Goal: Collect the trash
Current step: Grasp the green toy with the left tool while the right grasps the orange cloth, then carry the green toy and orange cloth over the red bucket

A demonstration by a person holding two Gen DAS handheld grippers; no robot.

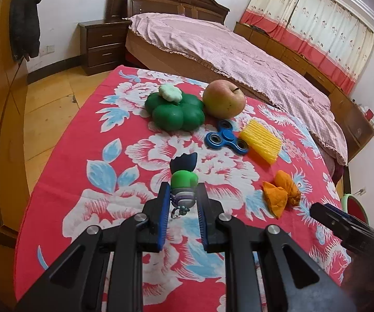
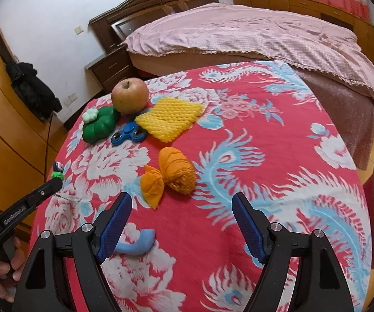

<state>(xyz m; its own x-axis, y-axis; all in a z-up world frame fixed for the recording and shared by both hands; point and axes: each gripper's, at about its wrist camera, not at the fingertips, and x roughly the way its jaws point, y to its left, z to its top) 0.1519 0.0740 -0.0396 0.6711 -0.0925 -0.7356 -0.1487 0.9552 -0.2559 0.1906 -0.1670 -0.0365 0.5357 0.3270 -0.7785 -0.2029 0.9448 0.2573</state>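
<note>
Blue pads of the left claw [image 1: 181, 195] are clamped on a little green toy figure [image 1: 183, 182]. The right claw [image 2: 181, 202] stands wide apart with nothing in it. Just ahead of it lies the orange crumpled trash [image 2: 171, 175] on the flowery cloth [image 2: 264, 130], then the yellow foam net [image 2: 168, 119].

A matt woven floral cloth [image 2: 277, 156] covers the table. The green flower toy [image 1: 174, 111] is glossy plastic; the apple [image 1: 224, 98] has smooth, dull skin. The yellow foam net [image 2: 168, 119] looks ribbed, the orange wrapper [image 2: 177, 170] crinkled.
</note>
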